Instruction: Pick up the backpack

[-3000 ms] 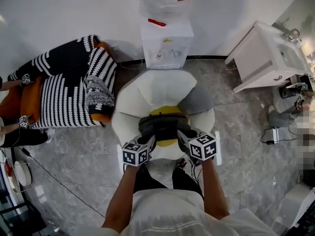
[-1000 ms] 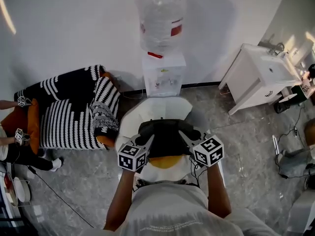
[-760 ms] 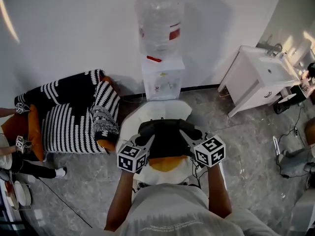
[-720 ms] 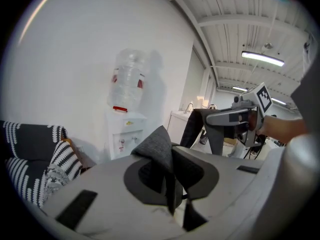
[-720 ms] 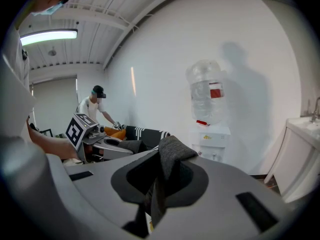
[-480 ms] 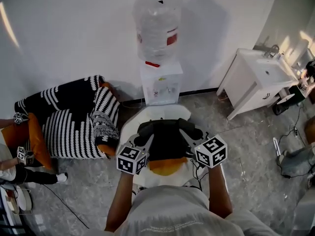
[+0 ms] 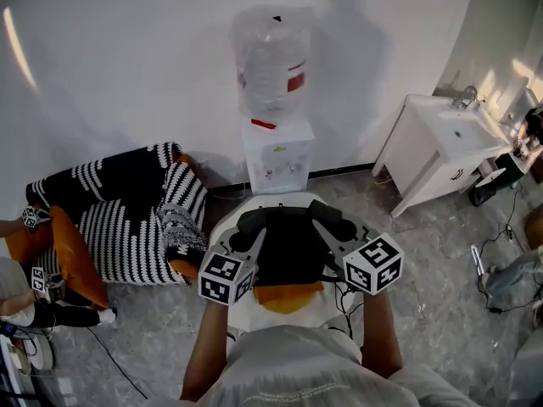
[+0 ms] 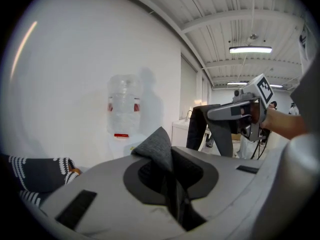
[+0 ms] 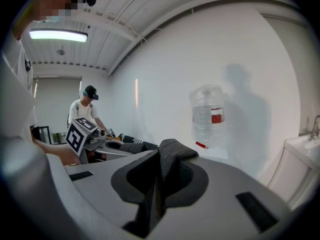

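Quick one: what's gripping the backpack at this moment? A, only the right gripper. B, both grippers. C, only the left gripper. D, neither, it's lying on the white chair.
B: the left gripper and the right gripper each show, in their own views, jaws pinched on a fold of dark grey fabric of the backpack.

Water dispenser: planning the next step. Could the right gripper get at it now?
Probably not: the right gripper is shut on the backpack, and the dispenser stands beyond, apart from it.
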Available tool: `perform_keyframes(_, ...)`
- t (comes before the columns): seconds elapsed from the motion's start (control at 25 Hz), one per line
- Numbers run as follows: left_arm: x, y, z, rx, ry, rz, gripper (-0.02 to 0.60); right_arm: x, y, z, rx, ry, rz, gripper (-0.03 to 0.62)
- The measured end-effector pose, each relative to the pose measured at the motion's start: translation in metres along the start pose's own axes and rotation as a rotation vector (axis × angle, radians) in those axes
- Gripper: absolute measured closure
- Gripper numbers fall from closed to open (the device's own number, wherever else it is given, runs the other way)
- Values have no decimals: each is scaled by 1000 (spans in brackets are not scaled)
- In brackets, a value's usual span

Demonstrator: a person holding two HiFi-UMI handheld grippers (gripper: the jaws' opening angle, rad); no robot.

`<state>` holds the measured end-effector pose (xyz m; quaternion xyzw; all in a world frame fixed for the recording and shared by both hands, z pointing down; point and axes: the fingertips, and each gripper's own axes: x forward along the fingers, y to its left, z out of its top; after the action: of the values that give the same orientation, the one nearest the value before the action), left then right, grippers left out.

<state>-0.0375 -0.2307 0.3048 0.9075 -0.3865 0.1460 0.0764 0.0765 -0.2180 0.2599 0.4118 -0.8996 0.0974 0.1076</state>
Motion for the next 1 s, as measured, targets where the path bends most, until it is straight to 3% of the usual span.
perform_keyframes(0.48, -20, -2, 57, 65, -109, 8, 526, -20, 8, 58, -5, -105, 17, 559)
perform_keyframes(1.0, -42, -2, 111, 105, -221, 26, 526, -30, 15, 98, -99, -158, 3, 560)
